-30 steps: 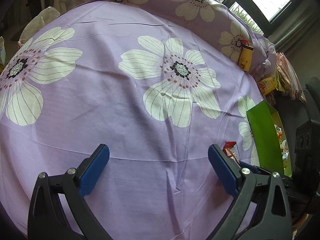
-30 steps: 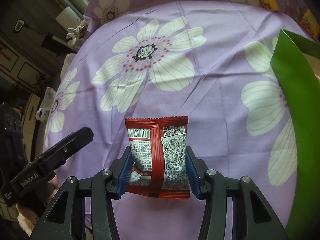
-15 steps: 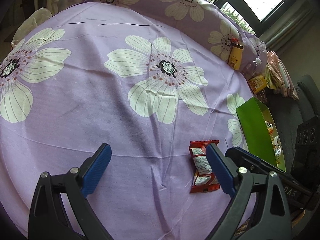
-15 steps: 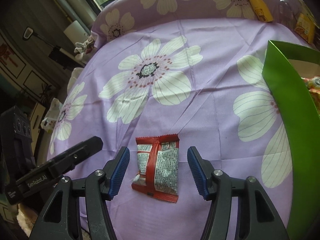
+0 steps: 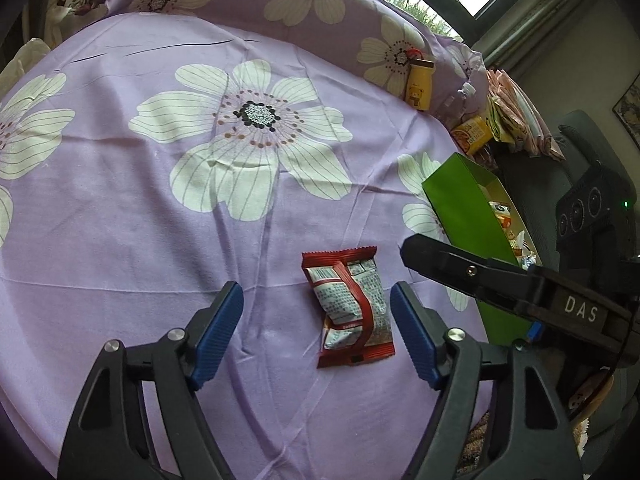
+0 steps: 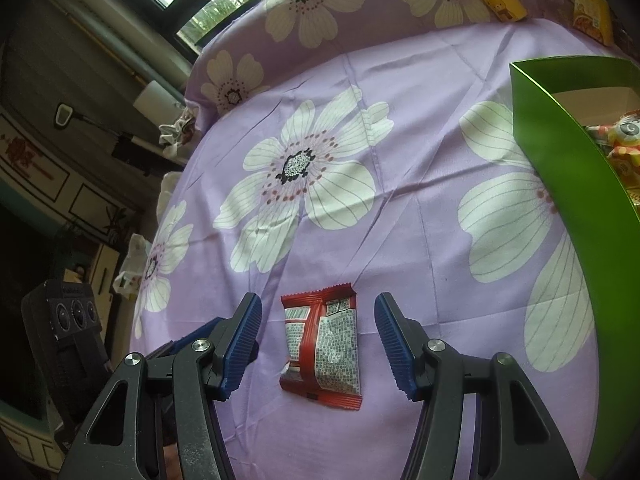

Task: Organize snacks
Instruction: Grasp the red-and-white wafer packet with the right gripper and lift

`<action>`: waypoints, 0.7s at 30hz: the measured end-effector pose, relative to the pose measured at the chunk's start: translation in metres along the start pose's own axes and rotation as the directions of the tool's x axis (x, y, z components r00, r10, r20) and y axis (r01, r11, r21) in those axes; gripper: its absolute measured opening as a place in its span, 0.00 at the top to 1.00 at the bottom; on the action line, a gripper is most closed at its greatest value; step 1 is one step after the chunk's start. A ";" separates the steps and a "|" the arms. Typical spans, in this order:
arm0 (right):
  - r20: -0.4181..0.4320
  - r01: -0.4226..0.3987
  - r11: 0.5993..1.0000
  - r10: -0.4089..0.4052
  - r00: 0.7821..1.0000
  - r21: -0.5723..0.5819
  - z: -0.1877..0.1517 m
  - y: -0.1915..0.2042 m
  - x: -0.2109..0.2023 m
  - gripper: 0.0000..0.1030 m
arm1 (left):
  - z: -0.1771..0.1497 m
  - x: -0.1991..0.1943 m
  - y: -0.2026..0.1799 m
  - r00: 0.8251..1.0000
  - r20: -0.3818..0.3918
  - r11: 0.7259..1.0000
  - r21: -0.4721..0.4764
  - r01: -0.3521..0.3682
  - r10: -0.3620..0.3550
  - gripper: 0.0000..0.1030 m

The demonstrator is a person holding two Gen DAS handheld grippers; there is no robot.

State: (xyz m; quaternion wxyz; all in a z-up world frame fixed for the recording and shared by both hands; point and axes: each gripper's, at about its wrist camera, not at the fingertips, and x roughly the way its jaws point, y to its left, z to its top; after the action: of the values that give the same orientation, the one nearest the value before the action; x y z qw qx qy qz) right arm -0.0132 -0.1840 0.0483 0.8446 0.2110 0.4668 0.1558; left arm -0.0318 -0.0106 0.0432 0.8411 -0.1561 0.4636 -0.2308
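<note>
A red snack packet (image 5: 350, 304) lies flat on the purple flowered cloth (image 5: 160, 240), printed back side up. My left gripper (image 5: 316, 288) straddles it; its jaws are closing with the packet between them, nearer the right pad, and neither pad touches it. My right gripper (image 6: 318, 302) stands open around the same packet (image 6: 322, 348), with a gap on both sides. One black finger of the right gripper (image 5: 460, 268) reaches in from the right in the left wrist view. An open green box (image 6: 560, 168) with several snacks inside stands to the right.
The green box (image 5: 460, 208) sits at the cloth's right edge. A yellow bottle (image 5: 420, 88), an orange carton (image 5: 472, 136) and a pile of pale packets (image 5: 516, 116) lie at the far right. The cloth drops off at its left and near edges.
My right gripper opened and let go of the red packet, which now lies on the cloth. My left gripper moved right over the packet and its jaws narrowed.
</note>
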 end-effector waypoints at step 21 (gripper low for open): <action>-0.083 -0.004 1.000 0.003 0.997 -0.006 -0.010 0.003 0.029 0.49 | -0.011 0.031 -0.013 0.996 -0.076 0.999 0.005 0.044 -0.043 0.66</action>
State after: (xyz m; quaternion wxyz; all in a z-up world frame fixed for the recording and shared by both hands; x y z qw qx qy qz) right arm -0.0071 -0.1663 0.0243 0.8248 0.2025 0.5006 0.1675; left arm -0.0305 -0.0386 0.0216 0.8182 -0.1545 0.4909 -0.2562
